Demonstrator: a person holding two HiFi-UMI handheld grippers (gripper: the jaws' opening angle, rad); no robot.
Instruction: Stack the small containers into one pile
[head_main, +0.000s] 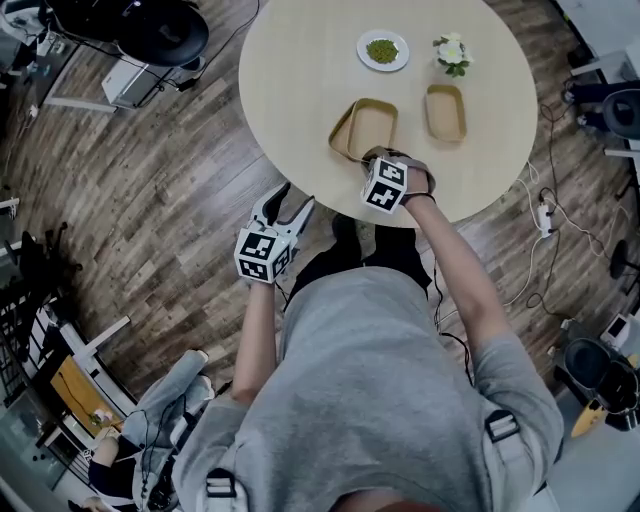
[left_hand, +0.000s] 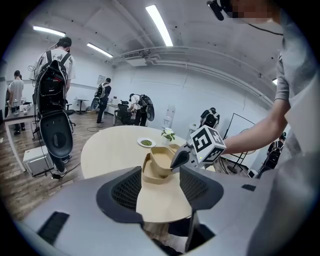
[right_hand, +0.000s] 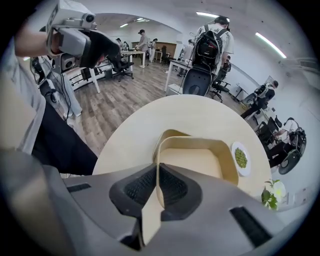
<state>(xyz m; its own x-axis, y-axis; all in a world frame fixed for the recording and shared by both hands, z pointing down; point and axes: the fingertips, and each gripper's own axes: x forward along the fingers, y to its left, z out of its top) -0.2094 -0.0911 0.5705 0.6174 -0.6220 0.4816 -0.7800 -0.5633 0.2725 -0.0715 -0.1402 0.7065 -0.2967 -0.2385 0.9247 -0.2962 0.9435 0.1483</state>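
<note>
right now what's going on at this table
A person is stacking tan containers with two handheld grippers. The right gripper is shut on the wall of one container, holding it tilted over a second container on the round table. A third container lies apart to the side. The left gripper is open and empty, off the table's edge.

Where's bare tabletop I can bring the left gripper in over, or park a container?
The table's left half, left of the plate and the held container, is wide and bare. A smaller strip lies right of the lone container. Crowded: plate, plant and containers cluster centre-right, with only a narrow gap between the containers.
</note>
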